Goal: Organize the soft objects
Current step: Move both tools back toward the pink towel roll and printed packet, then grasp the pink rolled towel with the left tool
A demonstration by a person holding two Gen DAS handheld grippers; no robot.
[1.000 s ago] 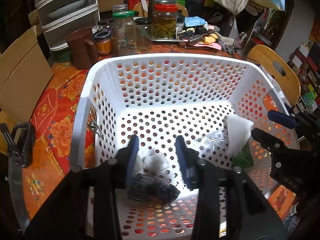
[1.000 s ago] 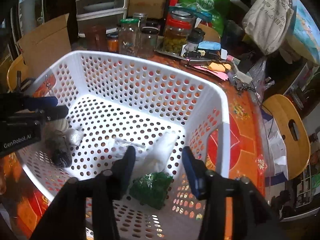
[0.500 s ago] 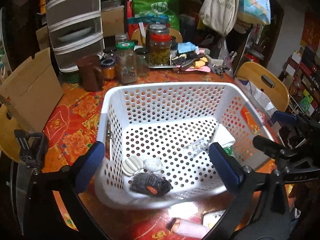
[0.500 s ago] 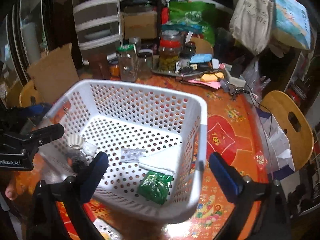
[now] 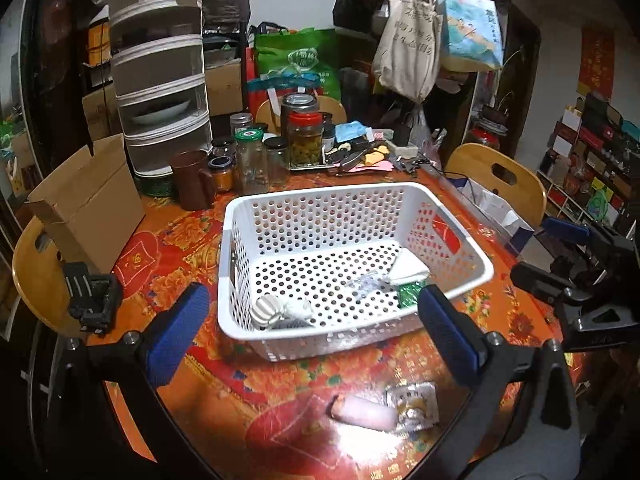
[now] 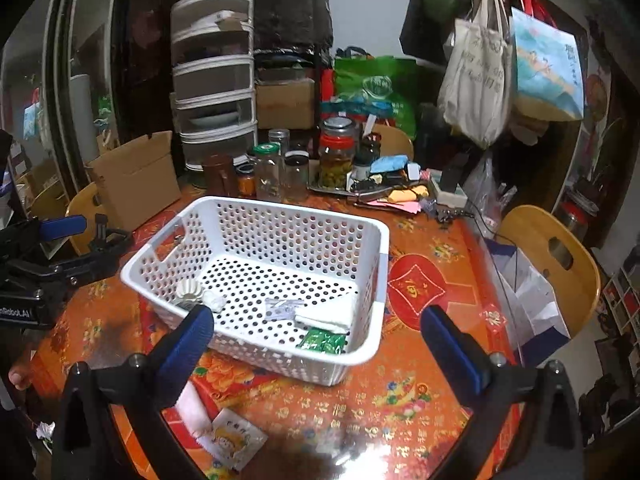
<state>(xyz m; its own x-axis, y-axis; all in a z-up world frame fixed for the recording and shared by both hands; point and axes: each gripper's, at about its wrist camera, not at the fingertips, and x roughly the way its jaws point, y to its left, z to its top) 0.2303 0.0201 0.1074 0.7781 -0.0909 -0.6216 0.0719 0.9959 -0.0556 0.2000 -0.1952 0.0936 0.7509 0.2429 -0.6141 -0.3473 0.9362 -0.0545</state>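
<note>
Roll: pink roll [image 5: 366, 416] on worktop [image 5: 280, 392] looks soft, light; pinch mid-length.
Jaws: left gripper [image 5: 316, 330], right gripper [image 6: 318, 342] spread wide, empty.
Basket: basket [image 5: 236, 240] holds soft items.

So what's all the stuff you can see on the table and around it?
basket: one, white with holes, middle of the table
green packet: one, green, in the basket's near right corner
white folded cloth: one, white, in the basket beside the green packet
clear wrapper: one, see-through, basket floor
ridged round thing: one, cream, basket's left corner
pink roll: one, pink, on the table in front of the basket
cartoon packet: one, pale, beside the pink roll
jars: several, glass, behind the basket
brown mug: one, left of the jars
cardboard box: one, brown, far left
wooden chair: one, right side
left hand-held gripper: black with blue pads, open, empty
right hand-held gripper: same, open, empty
</note>
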